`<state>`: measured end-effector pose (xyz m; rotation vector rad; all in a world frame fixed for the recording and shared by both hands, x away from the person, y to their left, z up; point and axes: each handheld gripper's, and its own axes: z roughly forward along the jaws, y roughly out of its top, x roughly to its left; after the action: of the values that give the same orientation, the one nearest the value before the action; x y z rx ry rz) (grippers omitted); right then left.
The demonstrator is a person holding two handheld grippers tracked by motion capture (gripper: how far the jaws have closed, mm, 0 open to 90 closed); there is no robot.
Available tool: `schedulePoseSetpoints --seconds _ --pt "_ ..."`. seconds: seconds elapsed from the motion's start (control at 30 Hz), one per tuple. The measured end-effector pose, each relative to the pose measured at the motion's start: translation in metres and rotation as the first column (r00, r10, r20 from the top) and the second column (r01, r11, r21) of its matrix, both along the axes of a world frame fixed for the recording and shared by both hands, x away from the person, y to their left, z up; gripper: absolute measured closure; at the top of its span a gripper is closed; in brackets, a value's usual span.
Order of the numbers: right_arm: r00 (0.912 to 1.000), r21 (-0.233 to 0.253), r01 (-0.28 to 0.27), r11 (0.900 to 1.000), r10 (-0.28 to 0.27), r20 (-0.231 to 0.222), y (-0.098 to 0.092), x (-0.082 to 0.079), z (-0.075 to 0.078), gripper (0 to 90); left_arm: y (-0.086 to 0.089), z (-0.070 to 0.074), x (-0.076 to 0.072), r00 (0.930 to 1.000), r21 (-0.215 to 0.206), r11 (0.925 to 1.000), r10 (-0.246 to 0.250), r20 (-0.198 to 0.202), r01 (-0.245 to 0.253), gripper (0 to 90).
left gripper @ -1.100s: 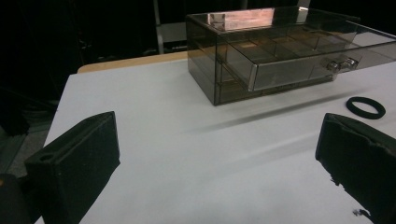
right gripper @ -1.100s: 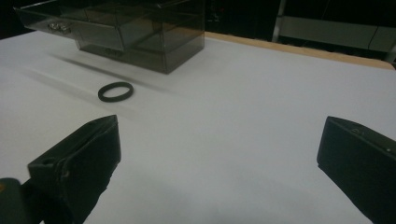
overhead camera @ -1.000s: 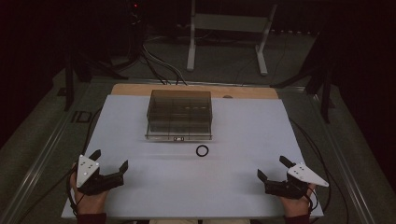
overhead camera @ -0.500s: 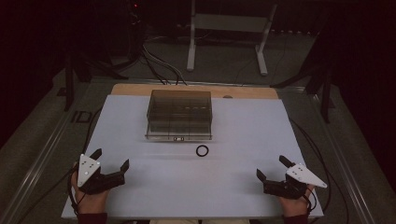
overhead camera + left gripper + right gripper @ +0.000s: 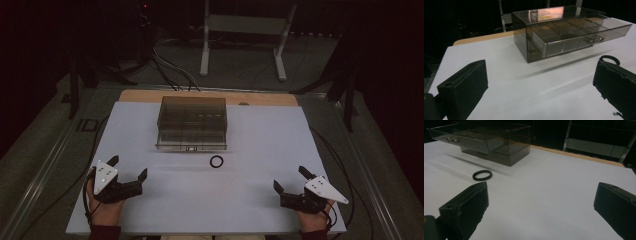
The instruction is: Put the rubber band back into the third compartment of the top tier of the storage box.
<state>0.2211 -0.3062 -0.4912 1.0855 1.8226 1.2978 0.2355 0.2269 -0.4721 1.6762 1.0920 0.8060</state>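
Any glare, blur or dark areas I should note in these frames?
High view: surroundings nearly black, white table evenly lit. Left gripper view: bright reflection on the clear box top, near jaws soft. Right gripper view: black ring fairly sharp, jaws blurred.

L gripper [image 5: 130, 170] sits low at the near-left, held in the person's left hand [image 5: 105, 210], jaws spread wide apart w/ nothing between them, pointing fwd and a bit inward; its grey plate faces up. R gripper [image 5: 292, 179] sits low at the near-right in the right hand [image 5: 311, 220], jaws likewise wide apart and empty, angled inward toward the middle. Both forearms enter from the bottom edge, well apart, dark sleeve visible at the left wrist.
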Motion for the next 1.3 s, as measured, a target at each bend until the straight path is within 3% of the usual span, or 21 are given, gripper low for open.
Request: schedulePoseSetpoints --seconds 0.73,1.3 --pt "0.9997 -0.006 0.022 1.0 -0.022 0.009 0.001 -0.001 0.0 0.2 -0.045 0.003 0.019 0.9953 0.011 0.9953 -0.096 -0.009 0.096 0.5" --pt "0.9998 -0.009 0.019 1.0 -0.019 0.0 0.002 0.0 0.0 0.2 -0.076 -0.004 0.033 0.985 0.009 0.9856 -0.169 -0.036 0.169 0.6"
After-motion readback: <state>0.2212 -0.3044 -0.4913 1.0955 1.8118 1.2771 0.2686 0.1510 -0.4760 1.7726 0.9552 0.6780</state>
